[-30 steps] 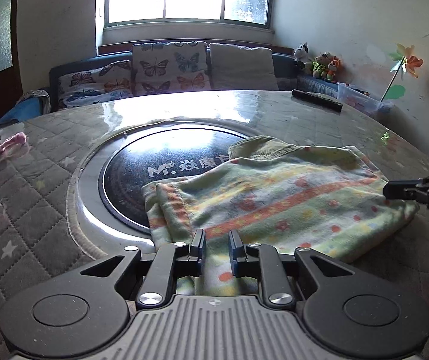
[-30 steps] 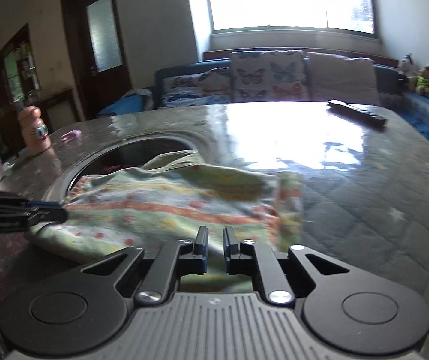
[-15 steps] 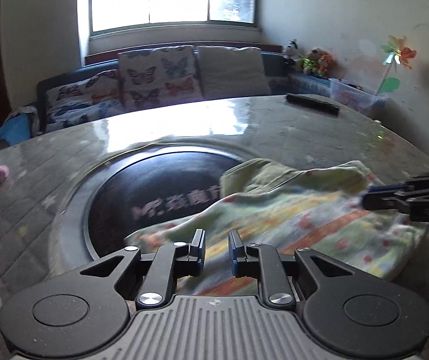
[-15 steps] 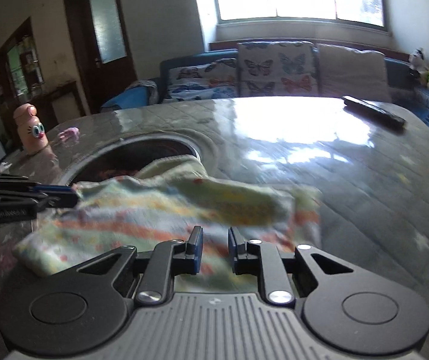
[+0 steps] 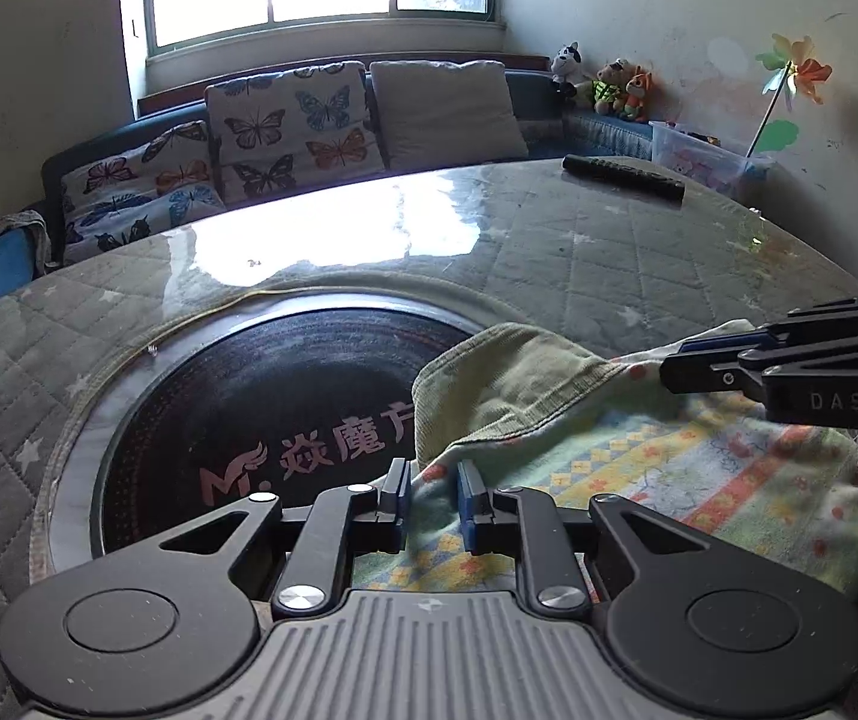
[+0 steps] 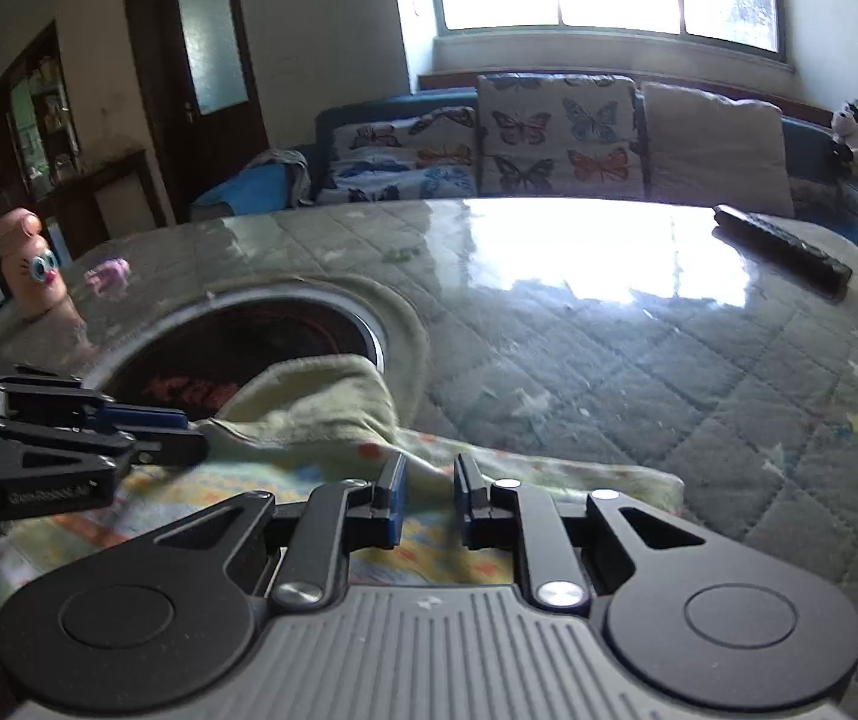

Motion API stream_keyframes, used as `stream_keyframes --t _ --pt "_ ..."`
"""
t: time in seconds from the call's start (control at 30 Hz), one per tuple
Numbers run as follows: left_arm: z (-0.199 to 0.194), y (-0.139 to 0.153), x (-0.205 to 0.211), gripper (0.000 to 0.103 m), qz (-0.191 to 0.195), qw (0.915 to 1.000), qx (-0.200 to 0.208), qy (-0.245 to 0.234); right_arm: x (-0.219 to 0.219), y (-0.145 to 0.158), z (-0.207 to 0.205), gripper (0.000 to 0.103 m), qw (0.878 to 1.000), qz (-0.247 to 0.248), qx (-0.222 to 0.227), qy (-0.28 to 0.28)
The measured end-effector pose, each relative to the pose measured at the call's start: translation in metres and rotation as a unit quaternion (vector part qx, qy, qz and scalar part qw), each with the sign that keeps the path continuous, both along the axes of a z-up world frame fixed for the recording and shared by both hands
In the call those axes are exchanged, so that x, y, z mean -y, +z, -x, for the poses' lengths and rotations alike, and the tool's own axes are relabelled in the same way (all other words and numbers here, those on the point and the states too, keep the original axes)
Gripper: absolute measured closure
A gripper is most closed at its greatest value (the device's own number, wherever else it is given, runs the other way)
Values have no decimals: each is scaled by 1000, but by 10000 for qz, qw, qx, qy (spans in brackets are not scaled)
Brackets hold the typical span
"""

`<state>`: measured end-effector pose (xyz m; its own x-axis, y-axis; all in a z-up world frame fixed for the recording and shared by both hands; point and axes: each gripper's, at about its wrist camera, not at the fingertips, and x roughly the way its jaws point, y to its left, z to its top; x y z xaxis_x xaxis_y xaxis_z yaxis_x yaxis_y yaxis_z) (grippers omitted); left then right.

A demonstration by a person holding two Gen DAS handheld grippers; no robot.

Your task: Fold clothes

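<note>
**Q:** So, what do my tongs have hold of?

**A:** Your left tongs (image 5: pixel 432 498) are closed to a narrow gap with a fold of the garment (image 5: pixel 639 456) pinched between the blue pads. Your right tongs (image 6: pixel 427 495) are the same, clamped on the near edge of the same cloth. In the left wrist view you can see your right tongs coming in from the right, tip on the garment's far right corner.

**Q:** And where does the garment lie?

**A:** It sits on the near part of the quilted worktop (image 5: pixel 609 252), just in front of both your cameras. It is pale cloth with yellow, orange and green printed bands. Its left end overlaps the rim of the dark round inset (image 5: pixel 249 396) with the lettering. A plain green ribbed flap stands up in a hump between your two tongs, raised off the rest of the cloth.

**Q:** Anything else near it?

**A:** A black remote control (image 5: pixel 621 175) lies well apart, at the far right edge of the worktop.
</note>
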<state>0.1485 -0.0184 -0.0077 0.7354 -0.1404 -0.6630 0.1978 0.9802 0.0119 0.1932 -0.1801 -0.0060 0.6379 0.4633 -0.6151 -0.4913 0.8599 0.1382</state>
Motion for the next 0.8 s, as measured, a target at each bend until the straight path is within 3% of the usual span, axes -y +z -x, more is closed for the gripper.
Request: stream_keyframes --t 0.3,0.5,0.8 --pt "-7 -2 3 84 -105 9999 -62 5 -24 -6 -4 87 9995 220 -4 243" --pt "10 11 7 84 -8 9998 117 -170 -25 10 24 87 9981 94 162 582" --pt "28 8 19 84 -133 9989 107 -430 -34 6 55 86 9953 248 229 910"
